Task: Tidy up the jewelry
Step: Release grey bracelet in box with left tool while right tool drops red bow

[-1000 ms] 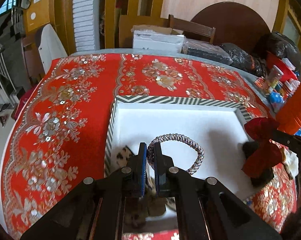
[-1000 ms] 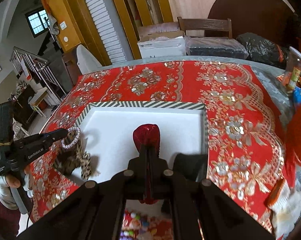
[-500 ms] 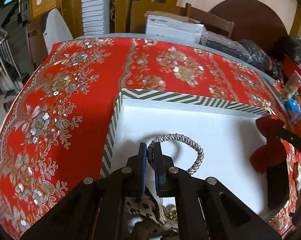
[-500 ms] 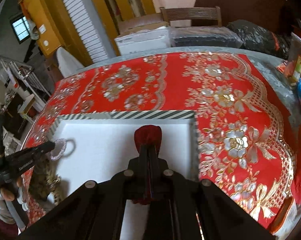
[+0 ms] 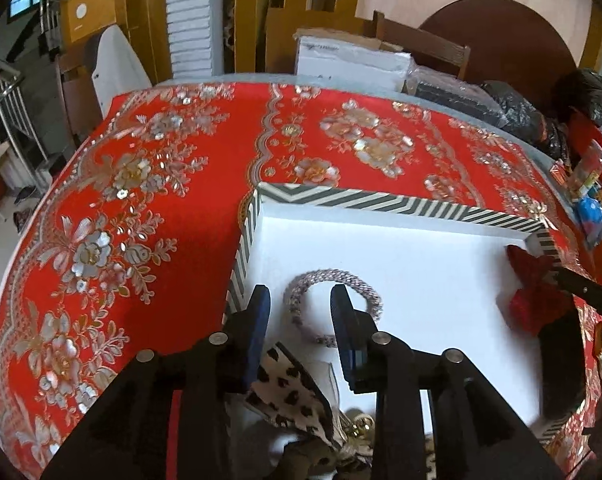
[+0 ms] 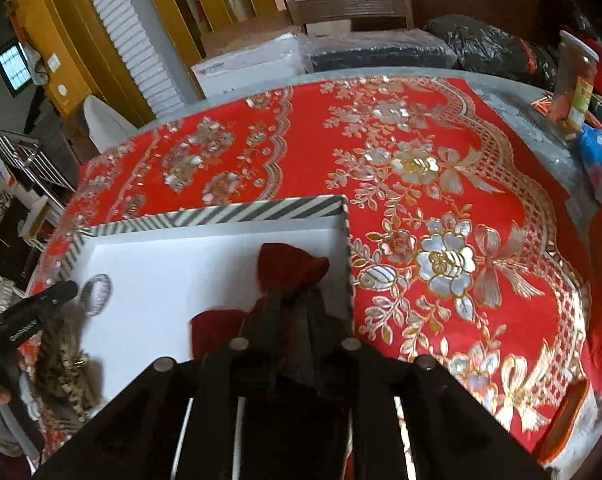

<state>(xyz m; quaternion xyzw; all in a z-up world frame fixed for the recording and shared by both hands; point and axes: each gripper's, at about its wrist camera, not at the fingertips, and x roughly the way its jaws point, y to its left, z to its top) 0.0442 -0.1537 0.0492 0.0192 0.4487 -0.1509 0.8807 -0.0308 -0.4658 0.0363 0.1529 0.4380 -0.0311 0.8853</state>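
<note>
Tray (image 5: 401, 202): bracelet (image 5: 333, 300) and red bow (image 6: 291, 268) delivered, both tools (image 5: 299, 312) (image 6: 297, 312) spreading off them; leopard-print pieces (image 5: 289, 384) remain at edge.

Red gold-flowered tablecloth (image 5: 181, 184), white tray (image 5: 421, 264) with black-white striped rim, silver bracelet (image 5: 333, 284), red bow (image 6: 289, 268).

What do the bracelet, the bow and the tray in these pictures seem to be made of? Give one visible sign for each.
Bracelet: probably metal mesh or tiny beads, silvery; its woven surface glints.
Bow: fabric, perhaps velvet; deep red, matte, softly folded.
Tray: likely lacquered wood or card; flat striped rim, smooth white floor. The look leaves it open.
</note>
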